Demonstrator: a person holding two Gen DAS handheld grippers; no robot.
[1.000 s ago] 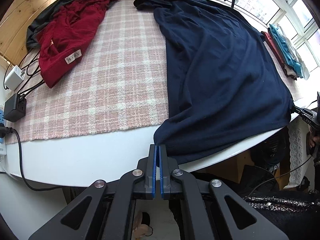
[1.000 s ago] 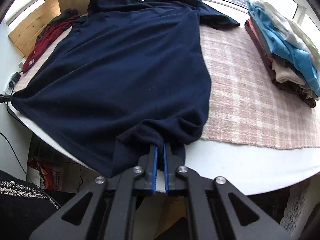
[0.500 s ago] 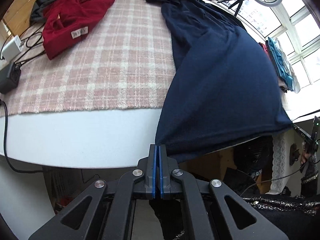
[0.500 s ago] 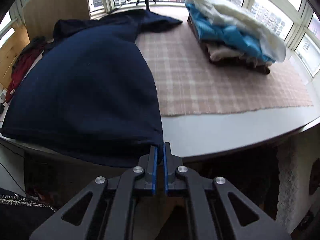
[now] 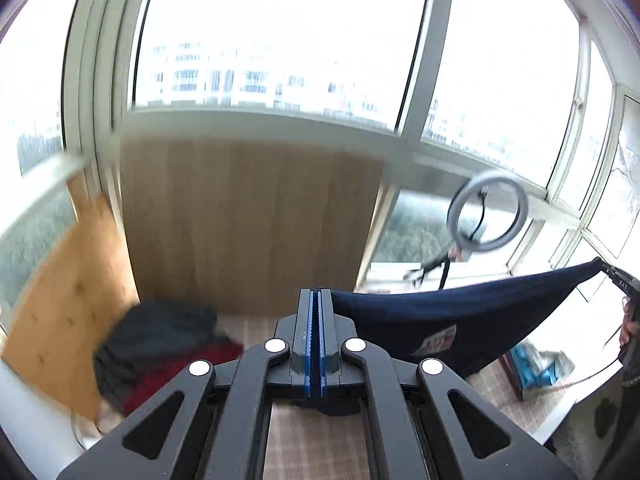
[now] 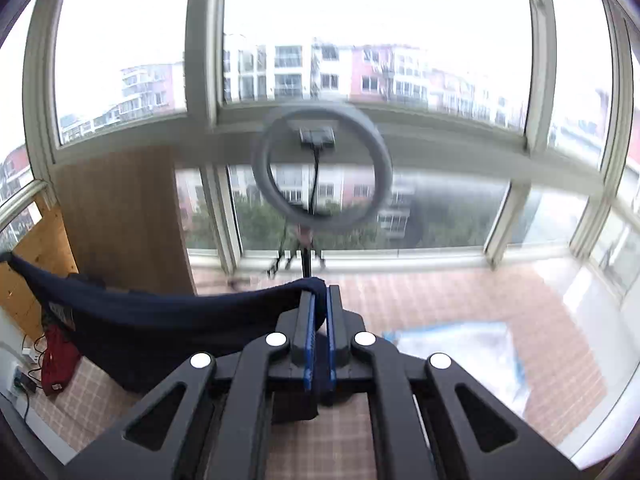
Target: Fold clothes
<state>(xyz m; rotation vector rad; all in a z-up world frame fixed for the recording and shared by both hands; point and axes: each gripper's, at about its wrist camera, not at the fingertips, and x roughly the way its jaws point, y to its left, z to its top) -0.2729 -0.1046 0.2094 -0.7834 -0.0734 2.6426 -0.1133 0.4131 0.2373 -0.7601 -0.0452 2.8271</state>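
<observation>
A grey garment (image 5: 156, 332) and a dark red garment (image 5: 176, 372) lie crumpled together at the left on the bench (image 5: 312, 432), which wears a woven pink-and-cream plaid cloth; a pale wooden panel (image 5: 248, 224) stands behind them. The left tongs (image 5: 314, 320) are pressed together, pinching one corner of the navy shirt (image 5: 460, 312). The soft knit shirt hangs stretched in the air above the bench, sagging in a shallow curve between both tongs, with a small printed patch on it too blurred to read. The right tongs (image 6: 319, 320) are clamped on the opposite corner, fabric bunched between their blue pads. A round ring light (image 6: 324, 168) stands on a tripod before the windows. At the right lies a blurred pale blue pile (image 6: 460, 344).
</observation>
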